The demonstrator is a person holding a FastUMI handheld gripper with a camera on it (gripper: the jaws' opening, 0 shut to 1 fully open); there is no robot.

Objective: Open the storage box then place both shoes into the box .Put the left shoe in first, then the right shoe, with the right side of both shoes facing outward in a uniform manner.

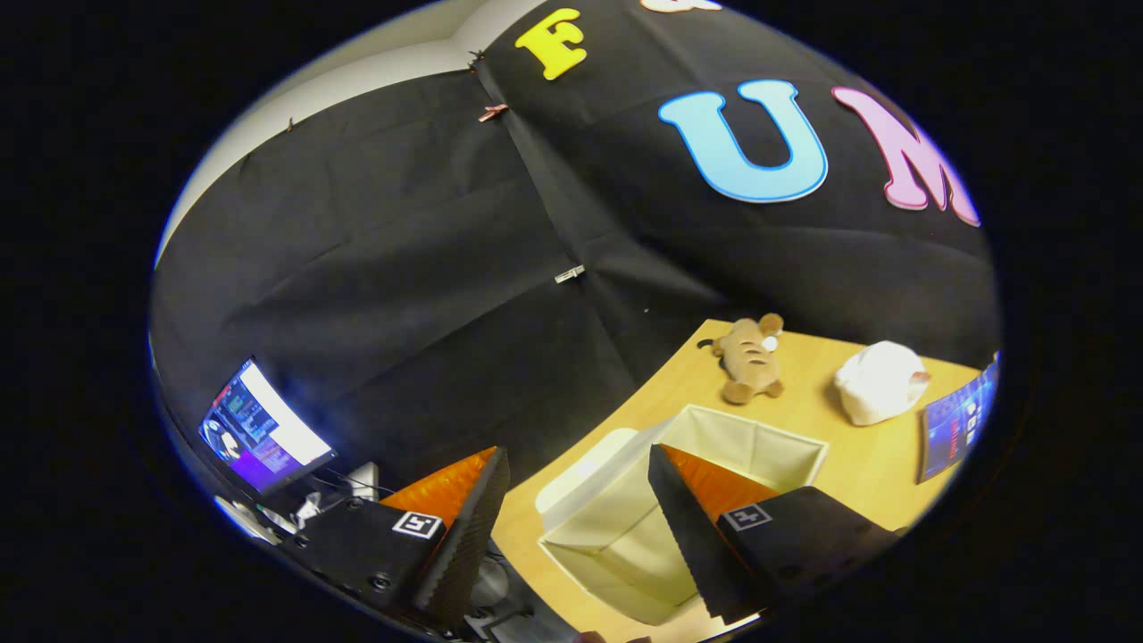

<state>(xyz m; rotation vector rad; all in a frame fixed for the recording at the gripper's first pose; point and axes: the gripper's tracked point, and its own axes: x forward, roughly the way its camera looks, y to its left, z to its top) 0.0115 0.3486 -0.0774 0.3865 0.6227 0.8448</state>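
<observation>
Gripper view has your fingers (571, 527) spread wide and empty, the cream fabric storage box (679, 527) between and just beyond them on the desk (857, 464). With the view tilted, you may snag its soft wall and tip it.
</observation>
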